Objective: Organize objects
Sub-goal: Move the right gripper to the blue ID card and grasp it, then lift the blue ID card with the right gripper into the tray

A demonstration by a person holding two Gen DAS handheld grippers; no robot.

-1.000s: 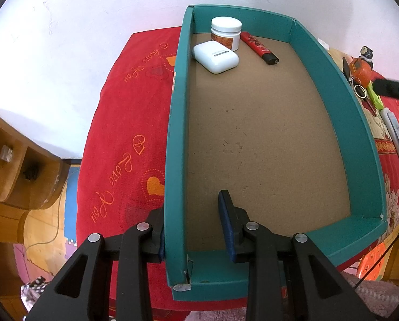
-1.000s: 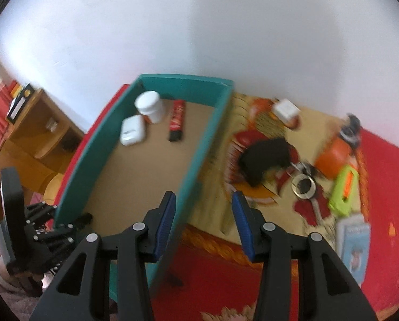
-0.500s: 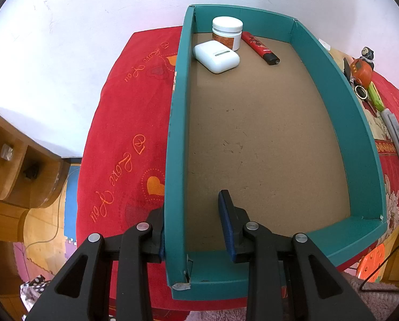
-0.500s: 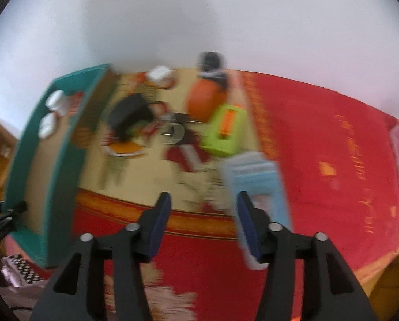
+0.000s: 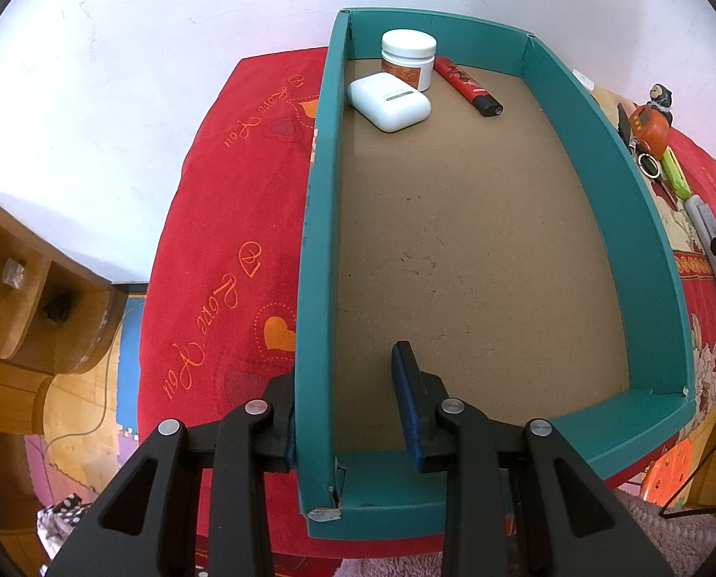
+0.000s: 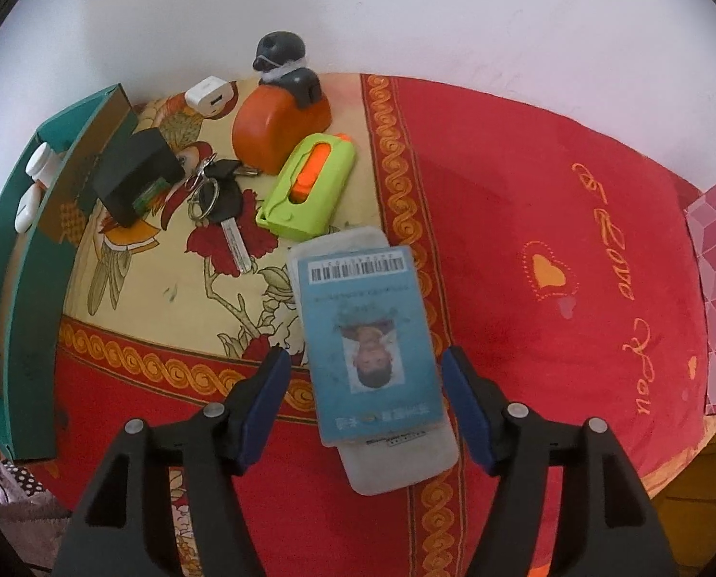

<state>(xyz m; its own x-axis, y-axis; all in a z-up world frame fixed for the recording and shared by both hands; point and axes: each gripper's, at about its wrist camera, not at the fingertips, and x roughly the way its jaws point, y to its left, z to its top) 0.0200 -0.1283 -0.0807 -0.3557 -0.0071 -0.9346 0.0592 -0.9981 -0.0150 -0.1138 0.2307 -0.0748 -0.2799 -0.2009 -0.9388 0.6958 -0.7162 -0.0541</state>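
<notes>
We log a teal box (image 5: 646,221) with a brown cardboard floor, standing on a red cloth (image 5: 223,221) with orange hearts and script. Our left gripper (image 5: 343,404) is clamped on the box's left wall near its near corner, one pad outside, the other inside. At the far end of the box we count a white jar (image 5: 408,57), a white earbud case (image 5: 389,101) touching its front, and a red marker (image 5: 466,86) just beside the jar. Outside the box, on the flowered panel of the cloth, we list a black block (image 6: 137,173), a bunch of keys (image 6: 221,206), a white charger (image 6: 209,96), an orange case (image 6: 276,130) with a dark figurine (image 6: 283,67) at its far side, and a green-and-orange cutter (image 6: 310,192). Our right gripper (image 6: 365,408) hangs over a blue ID card in a clear sleeve (image 6: 370,341); its jaws have just been opening and stand on either side of the card, clear of it.
</notes>
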